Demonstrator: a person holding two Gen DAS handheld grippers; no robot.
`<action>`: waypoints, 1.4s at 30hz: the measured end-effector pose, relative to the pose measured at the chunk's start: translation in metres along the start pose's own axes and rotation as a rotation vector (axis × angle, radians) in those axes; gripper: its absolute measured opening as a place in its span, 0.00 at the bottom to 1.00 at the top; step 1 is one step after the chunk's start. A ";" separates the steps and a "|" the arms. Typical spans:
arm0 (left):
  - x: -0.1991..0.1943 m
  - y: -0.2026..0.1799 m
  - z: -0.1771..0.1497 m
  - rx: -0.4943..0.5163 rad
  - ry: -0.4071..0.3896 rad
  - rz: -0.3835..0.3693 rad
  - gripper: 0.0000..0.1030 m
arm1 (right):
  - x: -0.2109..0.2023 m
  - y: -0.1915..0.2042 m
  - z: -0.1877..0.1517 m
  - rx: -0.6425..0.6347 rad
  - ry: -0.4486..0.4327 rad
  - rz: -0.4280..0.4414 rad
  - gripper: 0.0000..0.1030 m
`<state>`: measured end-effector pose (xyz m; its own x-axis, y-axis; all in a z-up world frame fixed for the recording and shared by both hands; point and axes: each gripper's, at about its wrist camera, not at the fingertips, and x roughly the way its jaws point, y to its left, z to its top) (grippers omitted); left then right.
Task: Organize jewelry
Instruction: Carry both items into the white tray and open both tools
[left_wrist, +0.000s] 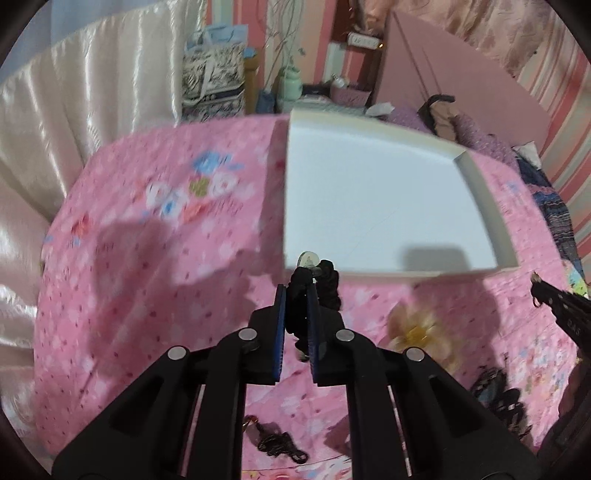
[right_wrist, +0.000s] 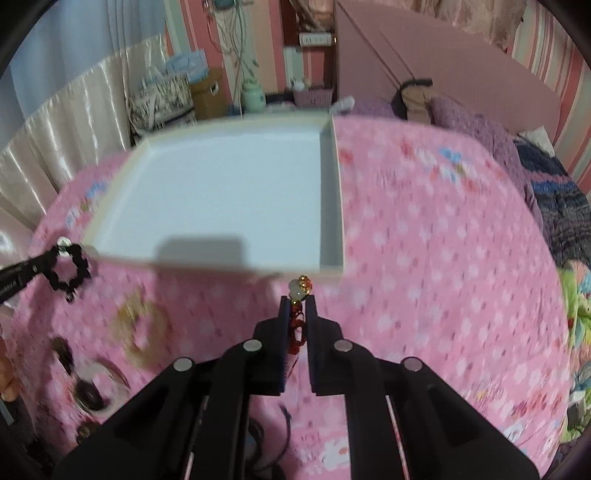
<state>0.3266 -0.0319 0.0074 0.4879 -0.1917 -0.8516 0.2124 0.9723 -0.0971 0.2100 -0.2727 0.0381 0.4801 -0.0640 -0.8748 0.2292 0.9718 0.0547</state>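
My left gripper (left_wrist: 296, 291) is shut on a black braided bracelet (left_wrist: 327, 286) with a pale round charm (left_wrist: 308, 259), held above the pink bedspread just before the near wall of the white tray (left_wrist: 476, 273). The same bracelet (right_wrist: 72, 271) shows at the left of the right wrist view, hanging from the left gripper's tip. My right gripper (right_wrist: 297, 301) is shut on a red-cord bracelet (right_wrist: 296, 325) with a pale stone and gold and orange beads (right_wrist: 301, 287), close to the tray's near right corner (right_wrist: 332, 271). The tray's floor is bare.
Other pieces lie on the pink floral bedspread (left_wrist: 147, 258): a cream and yellow flower piece (left_wrist: 417, 332), a black cord item (left_wrist: 277, 443), dark beaded pieces (left_wrist: 498, 398), a gold ring-shaped piece (right_wrist: 142, 332). Purple blankets (right_wrist: 480, 140) lie at the far right, satin curtains (left_wrist: 74, 129) at left.
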 end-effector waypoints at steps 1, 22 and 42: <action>-0.003 -0.001 0.006 0.000 -0.005 -0.009 0.08 | -0.003 0.000 0.009 -0.003 -0.019 -0.001 0.08; 0.125 -0.029 0.161 0.028 0.088 -0.058 0.08 | 0.132 0.010 0.181 0.044 0.016 -0.010 0.08; 0.186 -0.034 0.174 0.066 0.111 0.088 0.13 | 0.190 0.002 0.182 0.054 0.091 -0.043 0.11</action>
<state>0.5575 -0.1233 -0.0577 0.4111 -0.0866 -0.9075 0.2296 0.9732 0.0112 0.4562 -0.3244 -0.0404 0.3903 -0.0820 -0.9170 0.2948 0.9547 0.0401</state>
